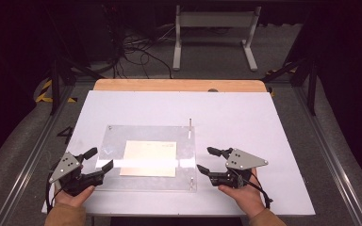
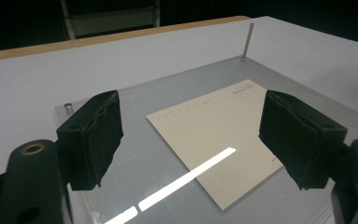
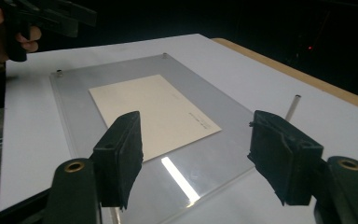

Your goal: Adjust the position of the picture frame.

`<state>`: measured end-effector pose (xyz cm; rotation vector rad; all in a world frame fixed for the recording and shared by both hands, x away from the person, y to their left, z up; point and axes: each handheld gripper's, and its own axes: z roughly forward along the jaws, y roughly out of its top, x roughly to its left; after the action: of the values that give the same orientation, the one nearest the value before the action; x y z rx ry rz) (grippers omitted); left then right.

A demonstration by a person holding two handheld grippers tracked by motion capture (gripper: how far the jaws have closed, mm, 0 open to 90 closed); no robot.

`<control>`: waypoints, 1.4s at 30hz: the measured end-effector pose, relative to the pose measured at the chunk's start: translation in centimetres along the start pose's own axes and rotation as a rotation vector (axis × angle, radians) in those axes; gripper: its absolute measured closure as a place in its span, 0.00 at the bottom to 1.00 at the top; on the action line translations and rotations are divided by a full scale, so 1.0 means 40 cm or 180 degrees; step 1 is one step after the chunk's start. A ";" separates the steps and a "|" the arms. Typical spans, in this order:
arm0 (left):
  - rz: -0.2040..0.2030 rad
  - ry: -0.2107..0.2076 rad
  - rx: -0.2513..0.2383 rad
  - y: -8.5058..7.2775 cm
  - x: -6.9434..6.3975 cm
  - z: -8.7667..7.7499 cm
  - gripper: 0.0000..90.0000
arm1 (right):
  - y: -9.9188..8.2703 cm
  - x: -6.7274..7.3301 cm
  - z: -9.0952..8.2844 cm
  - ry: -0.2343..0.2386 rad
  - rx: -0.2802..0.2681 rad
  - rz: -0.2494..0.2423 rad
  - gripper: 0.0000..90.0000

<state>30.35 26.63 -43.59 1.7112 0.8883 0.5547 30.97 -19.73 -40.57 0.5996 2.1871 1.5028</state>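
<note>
White table [image 1: 264, 141] | cream card [image 1: 148, 157] under clear plate [image 1: 146, 134] — between left gripper [image 1: 100, 160] and right gripper [image 1: 206, 160] | both agape, empty

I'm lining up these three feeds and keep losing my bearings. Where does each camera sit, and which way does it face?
High view: above the person's edge of the table, facing forward and down; both forearms, left claw, right claw.
Left gripper view: on the left claw, looking across the clear plate toward a tall pin; its own jaws, apart.
Right gripper view: on the right claw, looking across the plate toward the other hand; its own jaws, apart.
Shared: the cream envelope under the plate.
</note>
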 end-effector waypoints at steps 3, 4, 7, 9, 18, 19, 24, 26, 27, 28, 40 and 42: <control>-0.0004 -0.0003 0.0006 0.000 0.000 0.000 0.24 | 0.004 0.017 0.014 0.0162 0.0081 0.0114 0.41; -0.0004 -0.0003 0.0006 0.000 0.000 0.000 0.24 | 0.004 0.017 0.014 0.0162 0.0081 0.0114 0.41; -0.0006 -0.0001 -0.0002 -0.001 0.001 0.000 0.24 | 0.000 0.030 0.028 0.0275 0.0166 0.0121 0.40; -0.0009 -0.0007 -0.0007 -0.001 0.001 0.000 0.24 | -0.004 0.033 0.034 0.0336 0.0219 0.0123 0.40; -0.0012 0.0000 0.0024 -0.003 0.004 -0.001 0.24 | -0.031 0.046 0.057 0.0580 0.0501 0.0060 0.54; -0.0012 0.0000 0.0024 -0.003 0.004 -0.001 0.24 | -0.031 0.046 0.057 0.0580 0.0501 0.0060 0.54; -0.0024 -0.0003 0.0037 -0.004 0.005 0.000 0.24 | -0.042 0.053 0.067 0.0601 0.0613 0.0026 0.56; -0.0030 0.0009 0.0041 -0.005 0.005 0.001 0.24 | -0.048 0.054 0.073 0.0622 0.0657 0.0004 0.57; -0.0029 0.0005 0.0038 -0.005 0.005 0.001 0.24 | -0.050 0.055 0.076 0.0624 0.0693 -0.0003 0.58; -0.0031 0.0001 0.0043 -0.006 0.005 0.002 0.24 | -0.053 0.056 0.079 0.0626 0.0717 -0.0017 0.59; -0.0055 0.0005 0.0062 -0.009 0.008 0.004 0.24 | -0.067 0.073 0.103 0.0782 0.0922 0.0022 0.76; -0.0060 0.0005 0.0058 -0.010 0.008 0.005 0.24 | -0.065 0.073 0.101 0.0724 0.0971 0.0015 0.87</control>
<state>30.59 26.81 -44.05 1.7173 0.9124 0.5370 30.55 -15.84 -44.62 0.5500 2.6193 1.3026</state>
